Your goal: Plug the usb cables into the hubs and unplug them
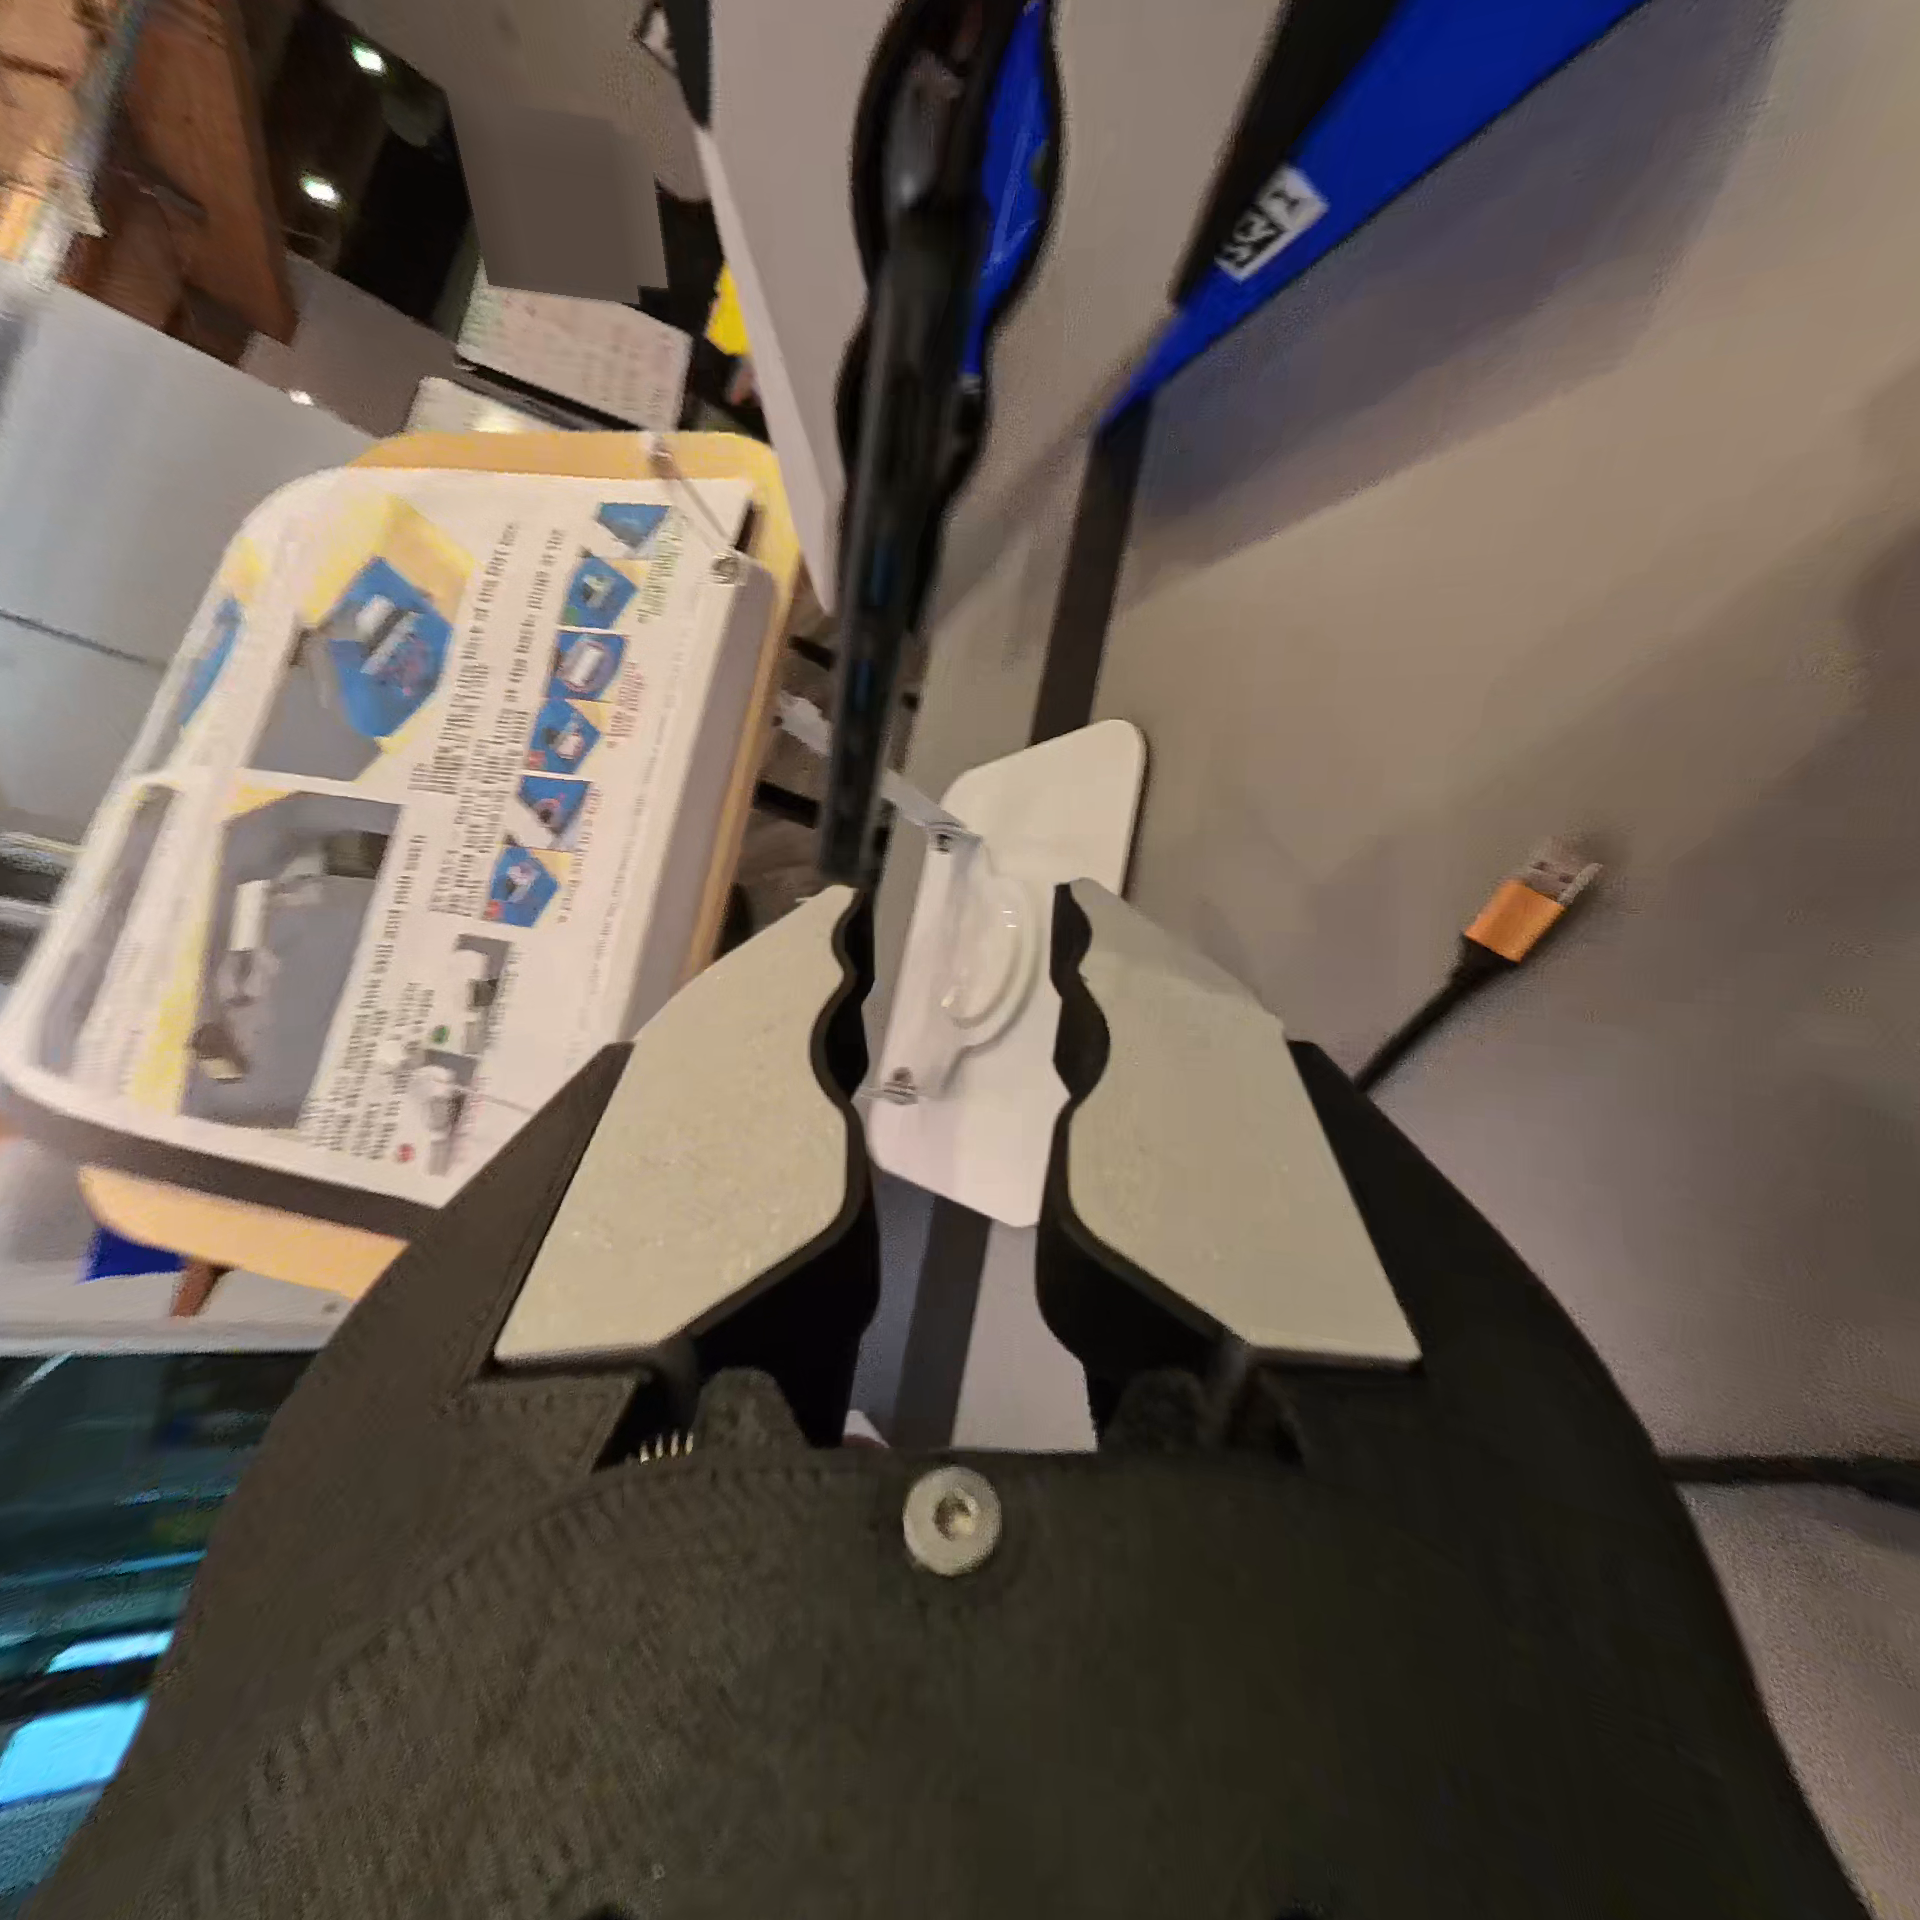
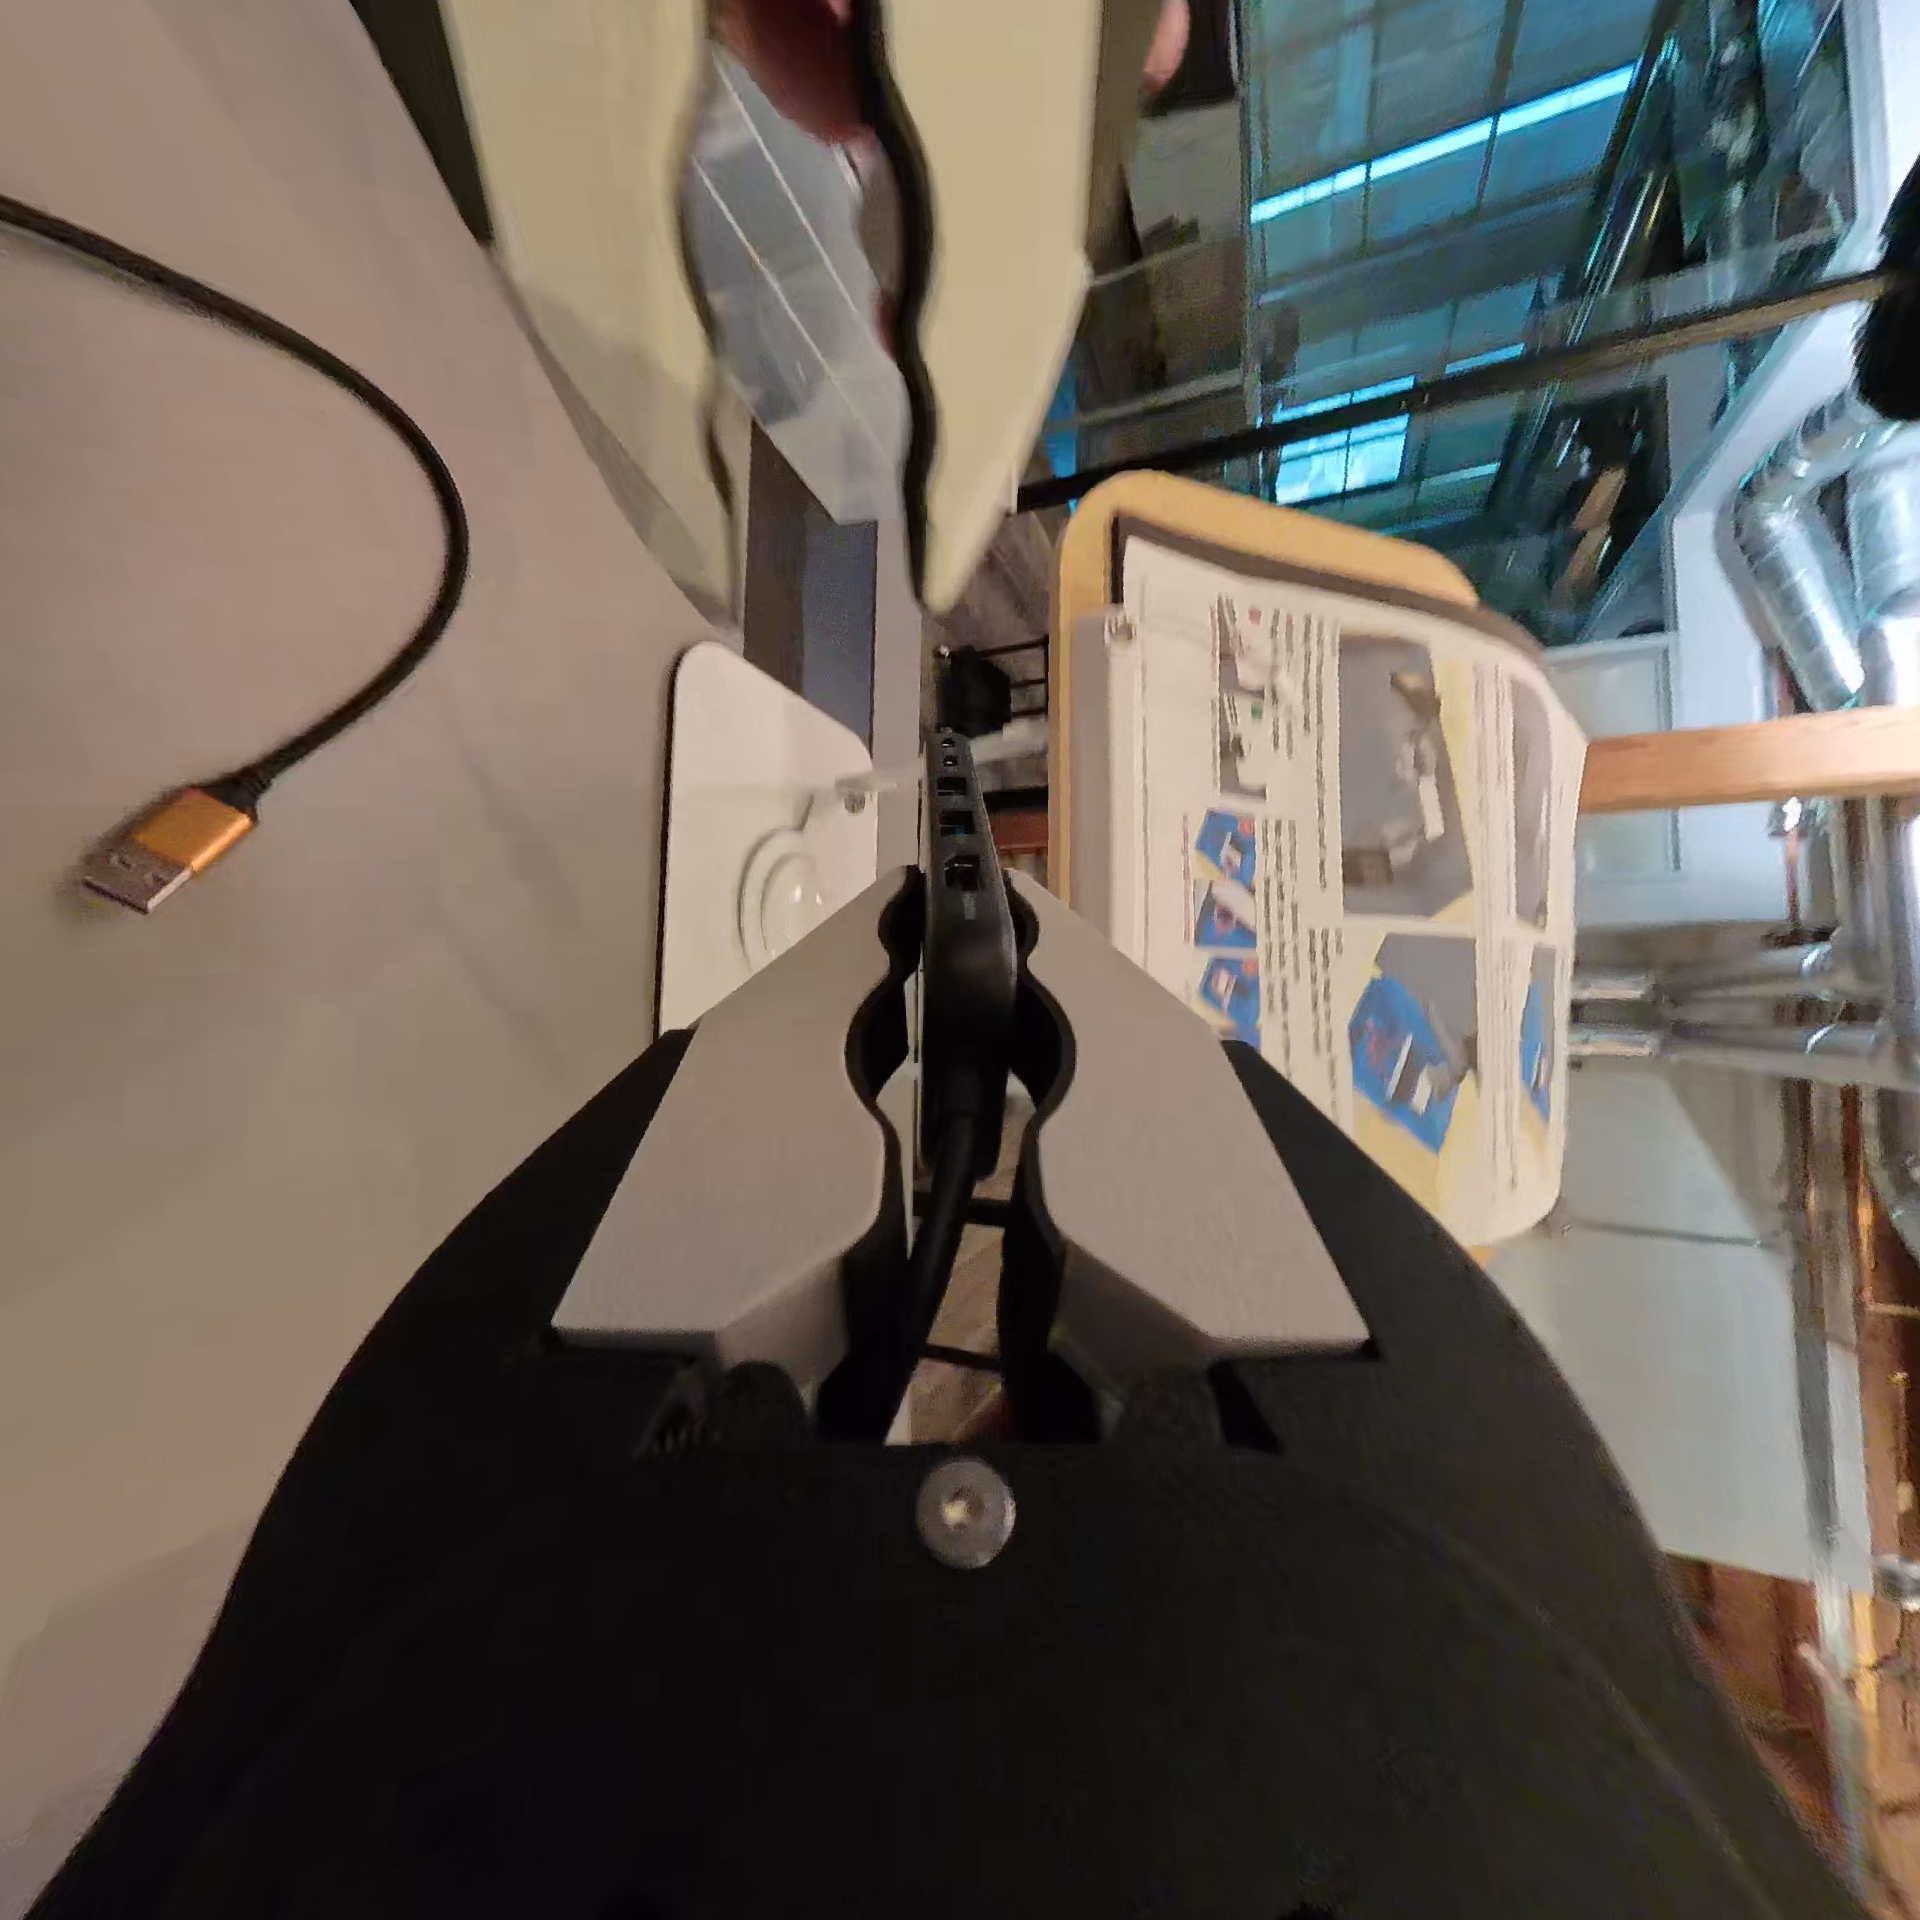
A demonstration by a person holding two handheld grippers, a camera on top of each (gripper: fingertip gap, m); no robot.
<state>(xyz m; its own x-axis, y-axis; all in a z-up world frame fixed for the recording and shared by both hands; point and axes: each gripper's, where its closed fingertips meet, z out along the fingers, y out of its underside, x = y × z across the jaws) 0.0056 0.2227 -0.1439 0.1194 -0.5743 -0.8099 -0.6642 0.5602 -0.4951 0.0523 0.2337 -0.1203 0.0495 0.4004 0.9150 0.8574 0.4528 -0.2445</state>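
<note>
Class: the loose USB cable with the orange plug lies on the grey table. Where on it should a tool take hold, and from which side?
Grip the orange plug housing of the USB cable, fingers across its two long flat sides, coming down from above. It lies flat on the table with open space around it; the metal tip must stay free for the hub, and the cord would flex.

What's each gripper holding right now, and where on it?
Right gripper clamps the black USB hub near its cable end. Left gripper holds nothing.
</note>
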